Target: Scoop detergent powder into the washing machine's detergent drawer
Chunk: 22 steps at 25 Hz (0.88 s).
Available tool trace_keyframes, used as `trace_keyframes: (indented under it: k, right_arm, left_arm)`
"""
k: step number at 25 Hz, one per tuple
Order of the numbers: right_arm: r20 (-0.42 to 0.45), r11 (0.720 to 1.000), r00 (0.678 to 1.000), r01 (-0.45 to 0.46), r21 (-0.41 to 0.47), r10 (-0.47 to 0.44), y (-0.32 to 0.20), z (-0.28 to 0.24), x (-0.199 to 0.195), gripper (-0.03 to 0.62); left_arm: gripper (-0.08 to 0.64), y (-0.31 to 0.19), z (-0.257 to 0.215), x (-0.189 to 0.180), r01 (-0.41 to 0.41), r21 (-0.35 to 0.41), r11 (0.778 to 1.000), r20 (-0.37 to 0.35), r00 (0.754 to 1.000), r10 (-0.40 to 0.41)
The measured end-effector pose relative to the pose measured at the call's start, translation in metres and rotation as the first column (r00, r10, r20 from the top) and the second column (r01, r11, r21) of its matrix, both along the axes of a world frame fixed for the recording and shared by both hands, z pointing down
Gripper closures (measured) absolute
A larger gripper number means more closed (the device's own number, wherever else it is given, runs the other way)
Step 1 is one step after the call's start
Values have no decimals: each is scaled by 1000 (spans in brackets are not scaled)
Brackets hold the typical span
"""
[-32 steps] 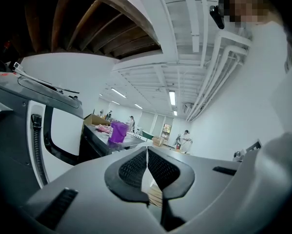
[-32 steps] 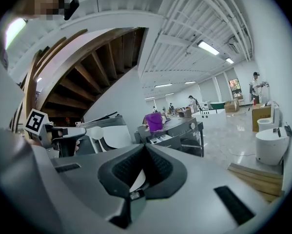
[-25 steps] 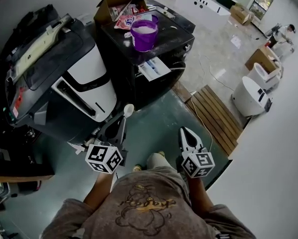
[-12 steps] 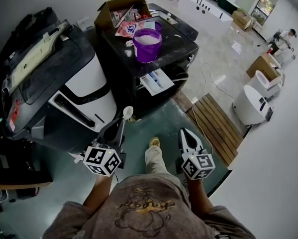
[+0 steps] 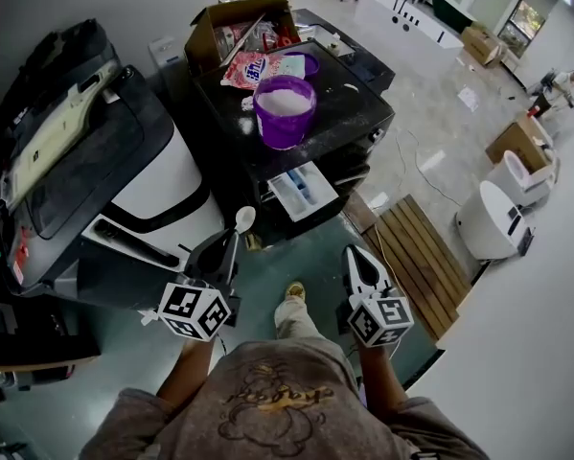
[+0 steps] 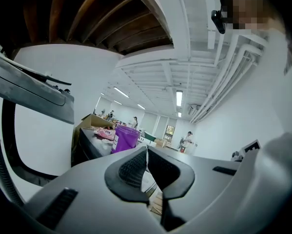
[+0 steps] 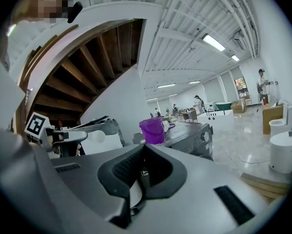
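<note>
The drawer (image 5: 301, 188) stands pulled out of the black washing machine (image 5: 354, 113), below a purple bucket (image 5: 285, 121) of white powder (image 5: 285, 97) on its top. Short of it, over the green floor (image 5: 306, 242), the left gripper (image 5: 227, 244) pinches a white spoon (image 5: 245, 218) by its thin handle. The right gripper (image 5: 355, 257) is closed on nothing. Only the right gripper view shows wooden stairs (image 7: 87, 67) overhead.

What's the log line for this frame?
left gripper: shut on spoon | right gripper: shut, empty | detergent drawer: open | purple tub: powder inside
</note>
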State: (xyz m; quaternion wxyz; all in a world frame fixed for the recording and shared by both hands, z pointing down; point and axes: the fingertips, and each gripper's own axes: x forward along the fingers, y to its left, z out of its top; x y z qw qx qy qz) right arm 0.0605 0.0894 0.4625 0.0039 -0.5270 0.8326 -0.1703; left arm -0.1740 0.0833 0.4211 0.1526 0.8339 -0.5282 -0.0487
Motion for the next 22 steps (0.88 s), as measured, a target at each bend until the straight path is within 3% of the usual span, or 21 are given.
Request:
trace_keyframes:
  k: [4,12,16,22]
  right_arm:
    - [38,1000,999,9,-10,-8,-46,-13,3,598]
    - [13,997,996,83,3,-83,-121,-17,17,598]
    - [43,995,994,103,7,-103,-157,-26,24,598]
    - [31,980,981,193,46,-194,-194,-19,31,598]
  left_arm:
    - [535,-40,-10,8,16,2,1000,1,1000,-16]
    - [535,-106,-18,25,67,1,998,-18,998,-67]
    - [535,-134,-21,34,94,-1,996,-31,995,-94]
    - [535,-163,-32,41,135,36,990,-19,991,-134]
